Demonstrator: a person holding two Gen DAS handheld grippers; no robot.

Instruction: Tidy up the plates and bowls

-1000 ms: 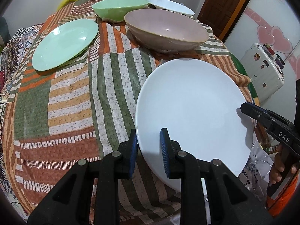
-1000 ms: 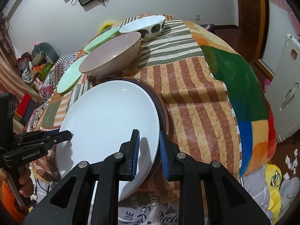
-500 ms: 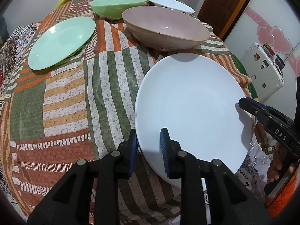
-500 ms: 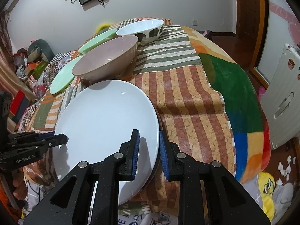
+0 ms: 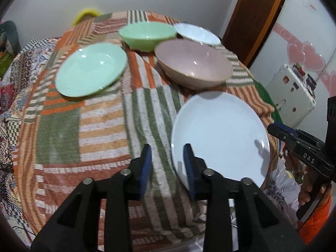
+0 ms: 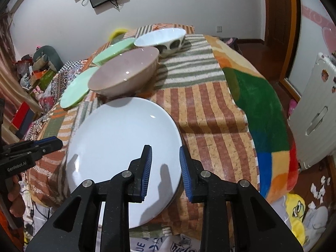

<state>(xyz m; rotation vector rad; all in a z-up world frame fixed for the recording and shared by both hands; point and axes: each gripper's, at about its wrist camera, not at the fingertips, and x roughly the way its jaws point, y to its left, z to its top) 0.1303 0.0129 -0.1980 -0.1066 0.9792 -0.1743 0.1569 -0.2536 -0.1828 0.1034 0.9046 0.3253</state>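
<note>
A large white plate point(image 5: 218, 136) point(image 6: 124, 145) lies at the table's near edge, on top of a dark plate whose rim barely shows. My left gripper point(image 5: 167, 166) is open, its jaws straddling the white plate's left rim without touching. My right gripper point(image 6: 164, 168) is open over the plate's right rim. A pink bowl point(image 5: 194, 63) point(image 6: 126, 73) sits behind the plate. A green plate point(image 5: 91, 69) point(image 6: 75, 90), a green bowl point(image 5: 147, 33) and a white patterned bowl point(image 6: 161, 38) stand farther back.
The table wears a striped patchwork cloth point(image 5: 100, 117) that hangs over the edges. A white suitcase point(image 5: 294, 92) and a wooden door point(image 5: 252, 14) are off to the right. Clutter lies on the floor beside the table point(image 6: 302, 208).
Both grippers have opened and let go of the white plate, which now rests on the table. Both grippers have pulled back a little from it.
</note>
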